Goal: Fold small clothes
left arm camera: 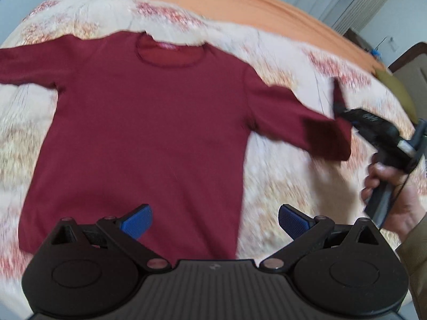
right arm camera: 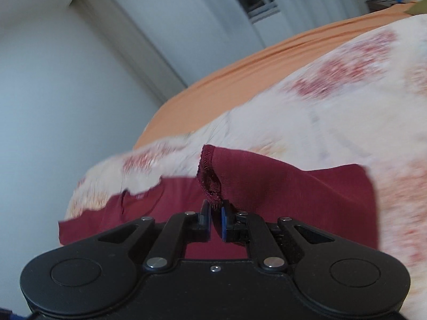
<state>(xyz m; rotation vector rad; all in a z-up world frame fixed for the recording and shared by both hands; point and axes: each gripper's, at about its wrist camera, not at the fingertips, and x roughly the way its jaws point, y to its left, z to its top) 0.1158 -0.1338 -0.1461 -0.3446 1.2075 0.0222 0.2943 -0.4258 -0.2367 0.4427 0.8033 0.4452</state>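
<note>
The left claw was held pointing steeply down, its blue pads wide apart and empty. At three o'clock, the right claw, gripped by a hand, was clamped on a sleeve cuff.

The right gripper has its jaws closed on the hemmed cuff of a dark red shirt. The cuff is lifted above a floral blanket. Behind it lies an orange sheet, then a grey wall. The picture is blurred.
</note>
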